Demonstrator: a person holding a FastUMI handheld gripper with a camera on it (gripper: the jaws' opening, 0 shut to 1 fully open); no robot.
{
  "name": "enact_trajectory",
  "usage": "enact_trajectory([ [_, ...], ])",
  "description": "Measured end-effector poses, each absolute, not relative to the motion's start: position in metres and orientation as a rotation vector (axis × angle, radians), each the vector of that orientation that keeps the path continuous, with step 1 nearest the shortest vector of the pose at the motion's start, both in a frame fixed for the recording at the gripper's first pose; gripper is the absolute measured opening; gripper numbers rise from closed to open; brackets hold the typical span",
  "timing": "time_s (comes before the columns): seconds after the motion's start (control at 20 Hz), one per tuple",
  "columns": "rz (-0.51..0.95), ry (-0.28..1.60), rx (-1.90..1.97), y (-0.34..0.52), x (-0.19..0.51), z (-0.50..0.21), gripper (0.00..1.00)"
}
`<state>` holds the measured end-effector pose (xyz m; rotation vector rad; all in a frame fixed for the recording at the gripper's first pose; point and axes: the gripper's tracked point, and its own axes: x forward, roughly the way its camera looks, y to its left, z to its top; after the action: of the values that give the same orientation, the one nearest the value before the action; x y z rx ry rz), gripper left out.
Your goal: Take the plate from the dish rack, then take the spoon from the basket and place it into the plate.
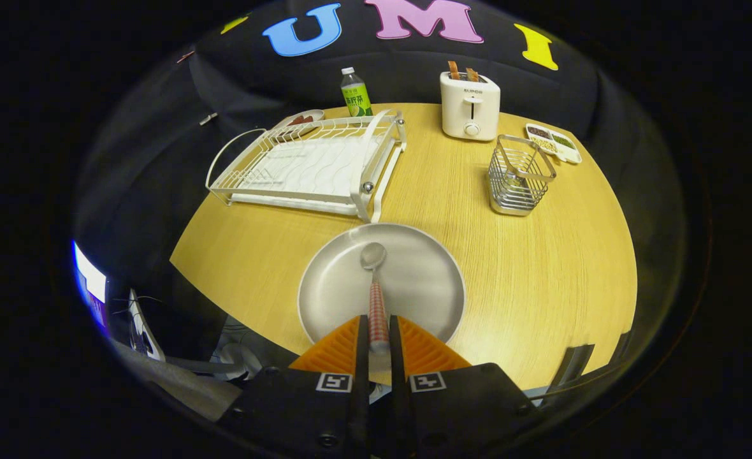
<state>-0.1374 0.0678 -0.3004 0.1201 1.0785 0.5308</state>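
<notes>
Tongs [376, 331] are clamped on the patterned handle of the spoon [375, 280], both fingers pressing it from either side, with the handle running straight out ahead between them. From where I stand, the bowl of the spoon sits just beyond the fingertips, over the middle of the plate [414, 280], which lies flat on the table [542, 287] right under and ahead of the tongs. Whether the spoon's bowl is already touching the plate or hanging a little above it, I cannot tell.

Further ahead and off to the left, the dish rack [312, 166] stands with no plate in it; ahead and to the right is the wire basket [519, 175], with nothing in it that I can make out. Beyond those, well away from the tongs, are a toaster [470, 105], a bottle [355, 92] and a small divided dish [554, 141].

So I'd judge the plate part finished and the spoon fetched; this is the last step, setting the spoon down. The next move calls for lowering until the spoon rests on the plate, then spreading the fingers and drawing back without dragging the handle over the near rim.
</notes>
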Motion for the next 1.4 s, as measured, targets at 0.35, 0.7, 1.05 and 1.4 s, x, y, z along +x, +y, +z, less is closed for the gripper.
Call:
enact_trajectory([
  [0.35,0.486,1.086,0.108,0.06,-0.131,-0.311,0.75],
  [0.7,0.471,1.071,0.101,0.058,-0.129,-0.309,1.0],
  [1.05,0.421,0.863,0.114,0.039,-0.072,-0.236,1.0],
  [1.4,0.368,0.57,0.038,-0.007,-0.018,-0.11,0.98],
])
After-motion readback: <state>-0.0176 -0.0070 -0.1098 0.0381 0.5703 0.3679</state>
